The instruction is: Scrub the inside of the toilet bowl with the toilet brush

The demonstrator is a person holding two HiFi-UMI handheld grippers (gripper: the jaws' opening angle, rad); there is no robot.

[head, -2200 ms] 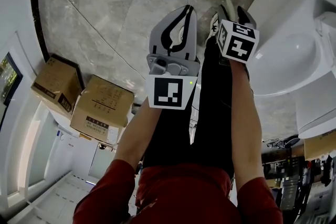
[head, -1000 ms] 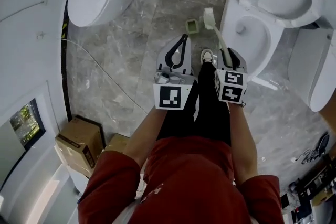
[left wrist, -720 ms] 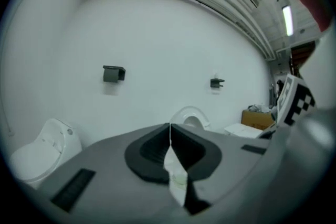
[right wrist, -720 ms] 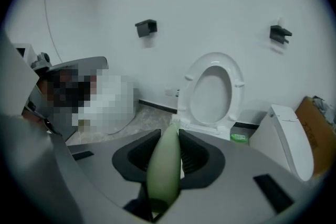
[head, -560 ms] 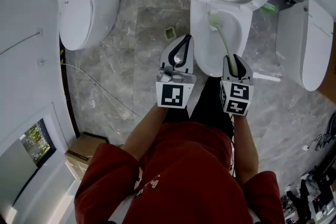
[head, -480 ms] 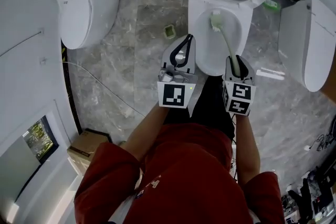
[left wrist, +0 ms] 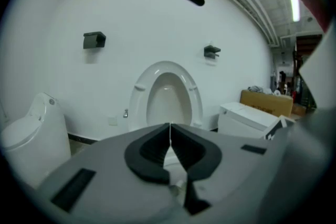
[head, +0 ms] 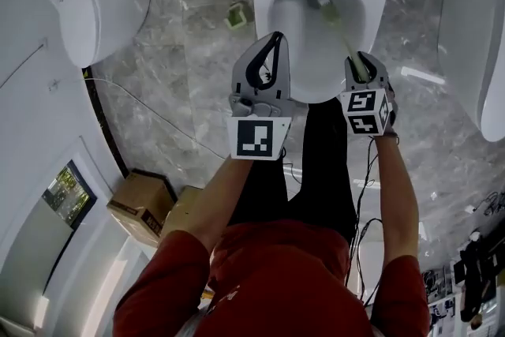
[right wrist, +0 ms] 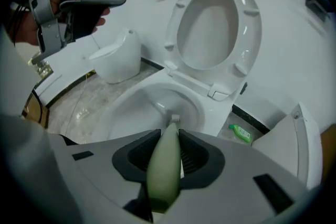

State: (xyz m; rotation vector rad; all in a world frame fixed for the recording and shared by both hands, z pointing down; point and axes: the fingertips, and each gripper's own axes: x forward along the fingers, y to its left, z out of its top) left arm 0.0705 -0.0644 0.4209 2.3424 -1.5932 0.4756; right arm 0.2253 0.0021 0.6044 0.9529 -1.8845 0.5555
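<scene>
Two cardboard boxes (head: pixel 138 205) sit side by side — a green bottle (right wrist: pixel 241 134) lies on the marble floor (head: pixel 173 83).

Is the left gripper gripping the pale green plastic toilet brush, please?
No, the right gripper clamps the pale green toilet brush; the left gripper is shut, empty.

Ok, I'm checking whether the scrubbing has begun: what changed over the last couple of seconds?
The brush, held in the right claw, swung from above the floor across to the toilet, and its head went down into the bowl. The left claw came along to the bowl's front edge. Unchanged: right claw shut on the brush, left claw shut and empty.
</scene>
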